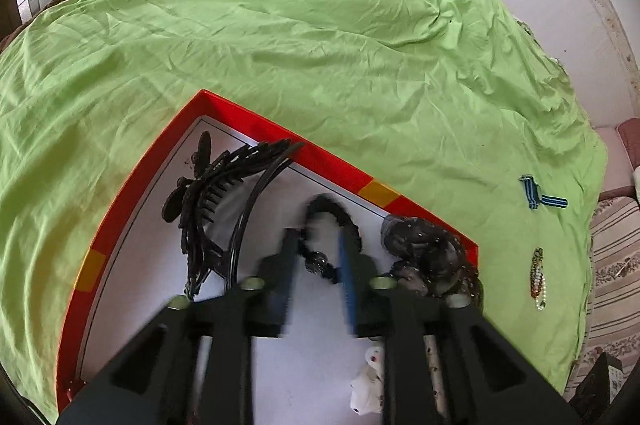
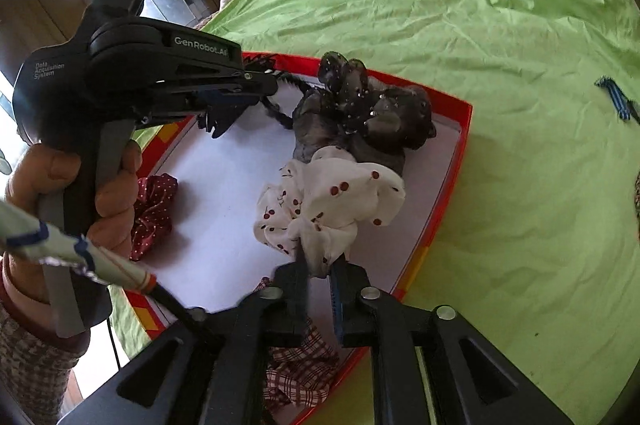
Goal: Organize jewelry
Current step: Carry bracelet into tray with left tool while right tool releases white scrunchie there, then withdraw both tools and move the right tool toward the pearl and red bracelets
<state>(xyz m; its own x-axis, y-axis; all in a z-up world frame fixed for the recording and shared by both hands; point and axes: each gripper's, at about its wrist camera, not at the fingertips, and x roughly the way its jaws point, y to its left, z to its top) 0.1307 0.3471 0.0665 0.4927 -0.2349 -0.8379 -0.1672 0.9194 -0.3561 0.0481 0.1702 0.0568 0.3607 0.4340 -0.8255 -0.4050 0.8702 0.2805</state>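
From the left wrist, the left claw is hanging partly open over the red-rimmed box, its pads straddling a black twisted hair tie without clearly pressing it. A black claw clip is lying to its left, a dark sheer scrunchie to its right.

From the right wrist, the right claw is standing narrowly open with the cherry-print scrunchie at its tips; whether it is pinching the cloth, I cannot tell. A striped ribbon is waiting on the green bedsheet, far right, probably unsorted.

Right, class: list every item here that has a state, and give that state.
Box: open, no lid on.
Left gripper: open, over black tie.
Right gripper: open, white scrunchie tip between jaws.
Ribbon: outside box, on sheet.
Beaded piece: outside box, on sheet.
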